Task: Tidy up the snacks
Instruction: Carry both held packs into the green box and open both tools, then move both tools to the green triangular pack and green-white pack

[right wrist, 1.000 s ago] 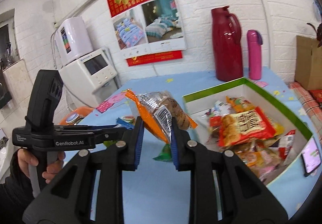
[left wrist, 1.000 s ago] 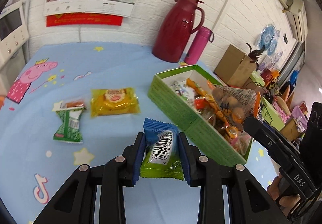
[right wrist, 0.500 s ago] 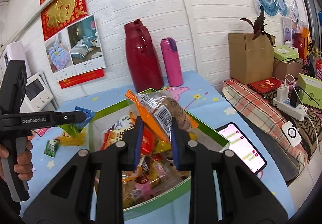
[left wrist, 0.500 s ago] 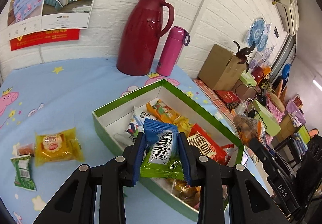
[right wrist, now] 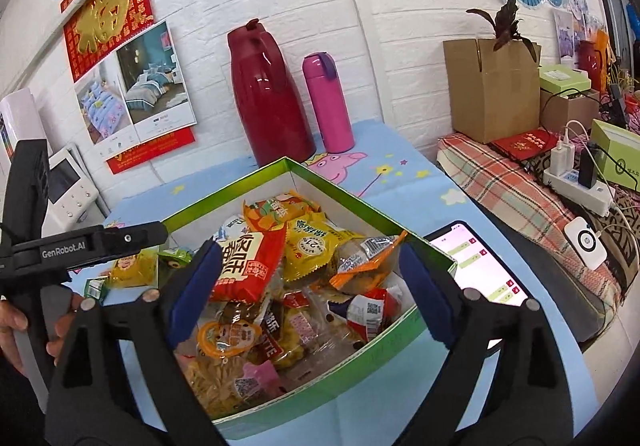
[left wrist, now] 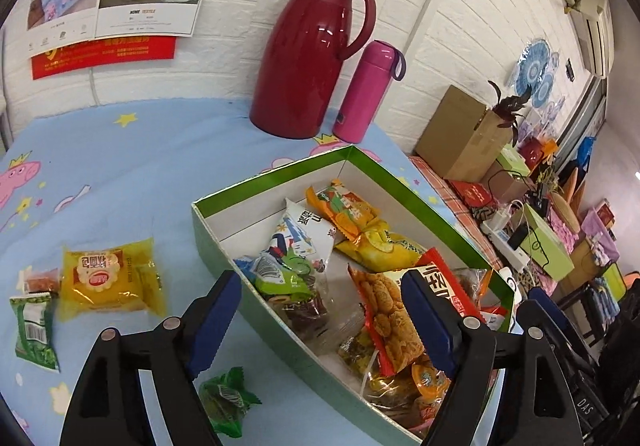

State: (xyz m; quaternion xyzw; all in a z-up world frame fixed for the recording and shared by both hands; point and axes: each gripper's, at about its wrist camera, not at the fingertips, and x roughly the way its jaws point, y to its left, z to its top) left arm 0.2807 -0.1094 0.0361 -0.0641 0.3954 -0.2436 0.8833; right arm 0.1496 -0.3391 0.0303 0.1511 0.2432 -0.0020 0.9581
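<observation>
Both grippers are hanging over the green box (left wrist: 280, 330) with fingers spread wide and gripping nothing. The left gripper (left wrist: 320, 322) is straddling the box's near-left wall, where a blue-and-green packet (left wrist: 280, 278) is lying among the snacks inside. The right gripper (right wrist: 310, 294) is framing the heaped packets, with an orange-trimmed clear packet (right wrist: 368, 262) resting on top near the box's right wall. Outside the box, a yellow packet (left wrist: 106, 278), two green packets (left wrist: 34, 326) and a green candy (left wrist: 226, 404) are lying on the surface toward its left edge. A phone (right wrist: 480, 266) is lying just beside the box.
</observation>
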